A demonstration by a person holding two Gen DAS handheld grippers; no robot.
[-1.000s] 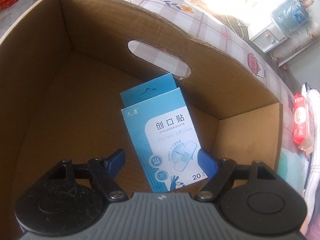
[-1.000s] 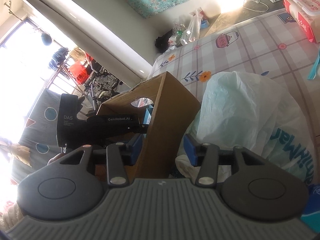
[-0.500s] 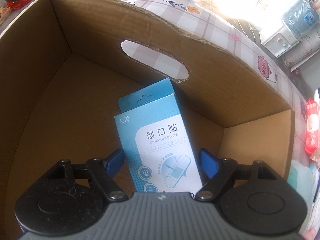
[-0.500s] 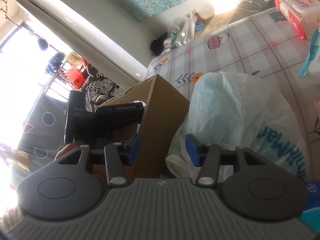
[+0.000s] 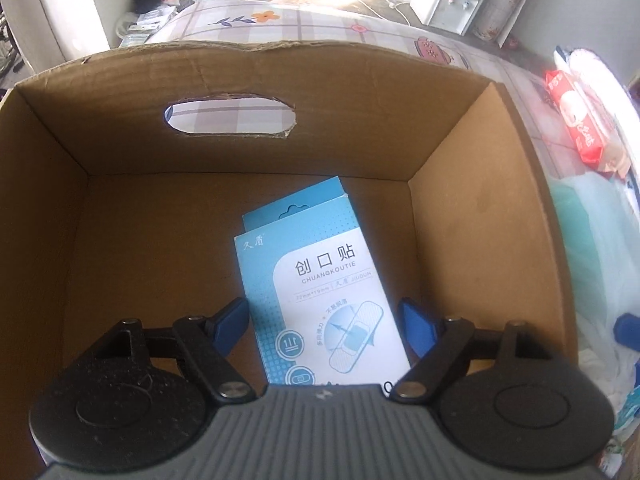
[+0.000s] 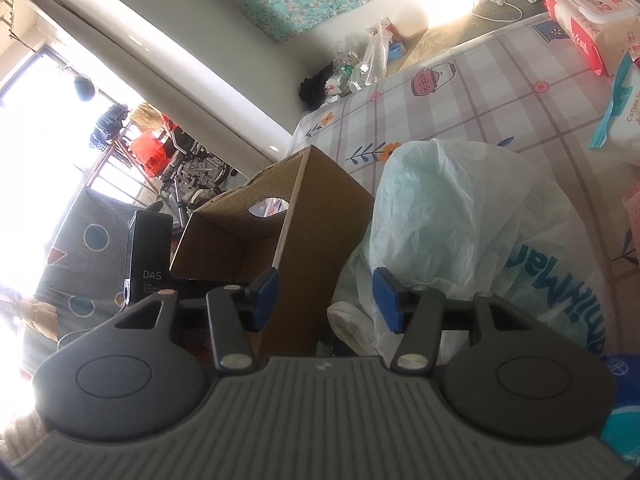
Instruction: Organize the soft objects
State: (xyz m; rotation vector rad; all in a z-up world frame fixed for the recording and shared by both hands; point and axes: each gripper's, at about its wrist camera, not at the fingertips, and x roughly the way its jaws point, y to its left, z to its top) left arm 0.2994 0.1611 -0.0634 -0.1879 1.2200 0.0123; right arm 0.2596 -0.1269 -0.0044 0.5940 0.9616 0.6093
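Observation:
A blue and white box of plasters point(image 5: 320, 280) lies flat on the floor of a brown cardboard box point(image 5: 480, 240). My left gripper point(image 5: 325, 326) is open above it, blue fingers point(image 5: 230, 324) apart on either side of the plaster box, not touching it. My right gripper point(image 6: 326, 294) is open and empty, outside the cardboard box point(image 6: 316, 232), next to a pale green plastic bag point(image 6: 460, 220) on the checked cloth.
A red and white wet-wipes pack point(image 5: 580, 128) lies beyond the box on the right; it also shows in the right wrist view point(image 6: 588, 20). A cotton swab packet point(image 6: 624, 108) lies at the right edge. The box has a handle hole point(image 5: 230, 118).
My left gripper has drawn back and up from the plaster box, which stays on the box floor. My right gripper has shifted slightly; the left gripper body is further left in its view.

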